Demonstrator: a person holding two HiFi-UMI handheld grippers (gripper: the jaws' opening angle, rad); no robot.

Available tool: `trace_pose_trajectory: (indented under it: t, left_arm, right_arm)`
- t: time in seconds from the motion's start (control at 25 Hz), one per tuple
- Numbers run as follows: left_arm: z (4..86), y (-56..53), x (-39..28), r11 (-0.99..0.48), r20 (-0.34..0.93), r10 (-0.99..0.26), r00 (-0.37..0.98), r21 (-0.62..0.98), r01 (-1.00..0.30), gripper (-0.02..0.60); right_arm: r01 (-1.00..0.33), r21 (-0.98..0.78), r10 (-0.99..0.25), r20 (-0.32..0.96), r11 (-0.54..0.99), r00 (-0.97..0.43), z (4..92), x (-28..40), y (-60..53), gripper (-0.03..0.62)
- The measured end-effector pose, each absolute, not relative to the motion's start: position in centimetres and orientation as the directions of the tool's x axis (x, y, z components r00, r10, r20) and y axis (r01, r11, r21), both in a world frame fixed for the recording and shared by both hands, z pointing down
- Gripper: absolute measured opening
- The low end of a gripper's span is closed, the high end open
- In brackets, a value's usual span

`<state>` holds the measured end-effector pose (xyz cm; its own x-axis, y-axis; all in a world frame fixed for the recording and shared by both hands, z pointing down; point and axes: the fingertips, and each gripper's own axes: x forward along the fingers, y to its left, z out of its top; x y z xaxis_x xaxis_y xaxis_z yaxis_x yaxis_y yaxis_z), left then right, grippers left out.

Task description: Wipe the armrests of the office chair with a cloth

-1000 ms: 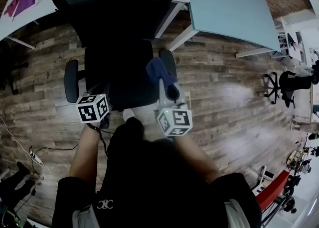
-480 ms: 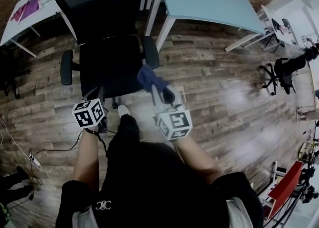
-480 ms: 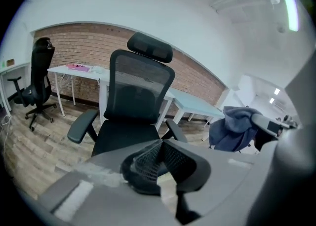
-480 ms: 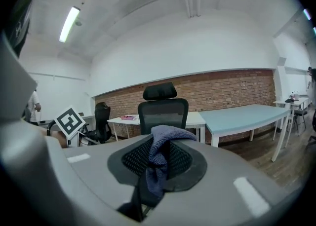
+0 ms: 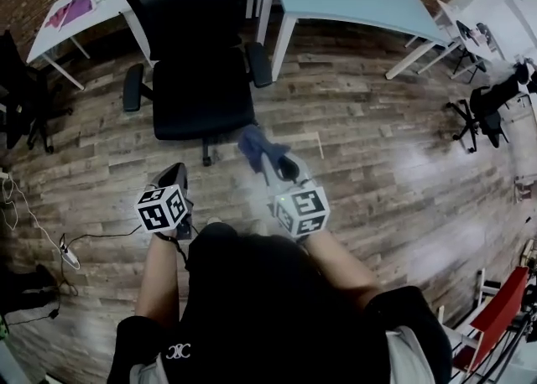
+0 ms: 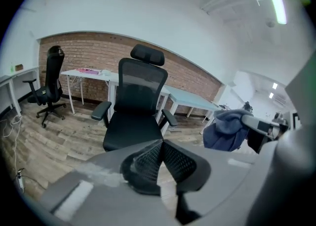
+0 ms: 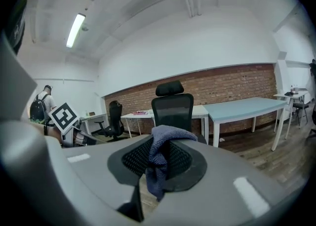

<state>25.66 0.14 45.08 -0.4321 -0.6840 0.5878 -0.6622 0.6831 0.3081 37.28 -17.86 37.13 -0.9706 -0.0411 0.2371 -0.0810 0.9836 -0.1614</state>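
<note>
**ITEM: Armrest wipe, cloth in grip, chair not yet reached**

- Step in hand (judged): carrying the cloth; no wiping contact at this moment.
- Right gripper: jaws clamped on a blue cloth, which bunches above the jaw tips and hangs in a fold below them in the right gripper view.
- Left gripper: jaws pressed together, nothing between them.
- Office chair: black, mesh back, standing on the wood floor well apart from both grippers and facing the person. Both armrests, and, are uncovered and untouched.
- Next move (judged): close the gap, then lay the cloth flat on the nearer armrest pad, on the right gripper's side, and press it along the length.
- Pose: both forearms reach forward from the torso and are held low. The right gripper is slightly ahead and points toward the chair.
</note>
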Motion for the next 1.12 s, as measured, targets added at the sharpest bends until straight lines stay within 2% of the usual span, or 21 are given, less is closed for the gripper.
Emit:
trace_pose_trajectory:
  t: [0.52,0.8,1.12]
  left_arm:
    - [42.8,15.9,28.8,0.659,0.551,-0.711,-0.437,0.305,-0.687,0.005]
    - [44.3,25.2,33.3,0.644,0.553,-0.728,-0.405,0.348,-0.682,0.005]
    - [44.0,28.7,36.4,0.625,0.514,-0.762,-0.394,0.428,-0.653,0.005]
  right_arm:
    - [-0.124,-0.154,-0.092,0.199,0.98,-0.976,34.6,40.6,-4.1,0.064]
    - [-0.215,-0.18,-0.174,0.217,0.96,-0.96,35.2,45.7,3.5,0.064]
    - [-0.239,-0.173,-0.205,0.192,0.955,-0.96,34.2,48.9,5.7,0.057]
